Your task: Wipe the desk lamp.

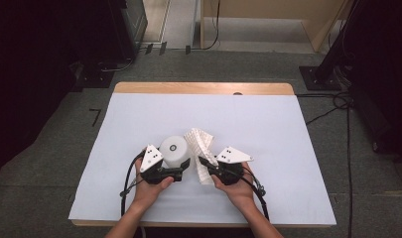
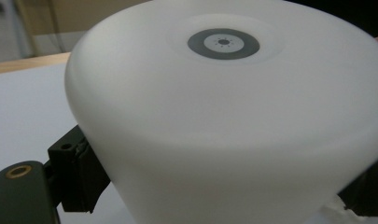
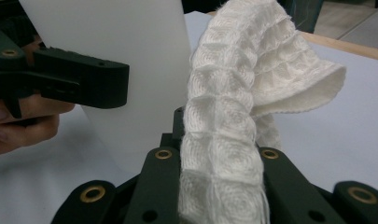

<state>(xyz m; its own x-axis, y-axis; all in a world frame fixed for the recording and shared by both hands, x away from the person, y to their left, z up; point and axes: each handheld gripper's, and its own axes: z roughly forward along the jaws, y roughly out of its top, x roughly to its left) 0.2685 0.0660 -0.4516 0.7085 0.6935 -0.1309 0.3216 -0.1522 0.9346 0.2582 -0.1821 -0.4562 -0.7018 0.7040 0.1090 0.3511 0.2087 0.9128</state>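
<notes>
A white rounded lamp-like body (image 1: pixel 172 148) with a grey ring on its top stands on the white table cover (image 1: pixel 278 134). My left gripper (image 1: pixel 182 161) is shut on it from the near side. In the left gripper view the black fingers (image 2: pixel 77 172) press its flanks low down, and the lamp body (image 2: pixel 224 116) looms close. My right gripper (image 1: pixel 206 163) is shut on a white waffle-weave cloth (image 1: pixel 200 141). That cloth (image 3: pixel 233 93) rises between the right jaws and flops over to the right, close beside the lamp body (image 3: pixel 126 51) and the left gripper (image 3: pixel 84 84).
A wooden table edge (image 1: pixel 203 88) shows at the far side. Cables (image 1: pixel 337 106) and a black stand base (image 1: pixel 320 77) lie on the floor to the right. Dark equipment (image 1: pixel 119 29) stands at the far left. Bare cover stretches to the right of the grippers.
</notes>
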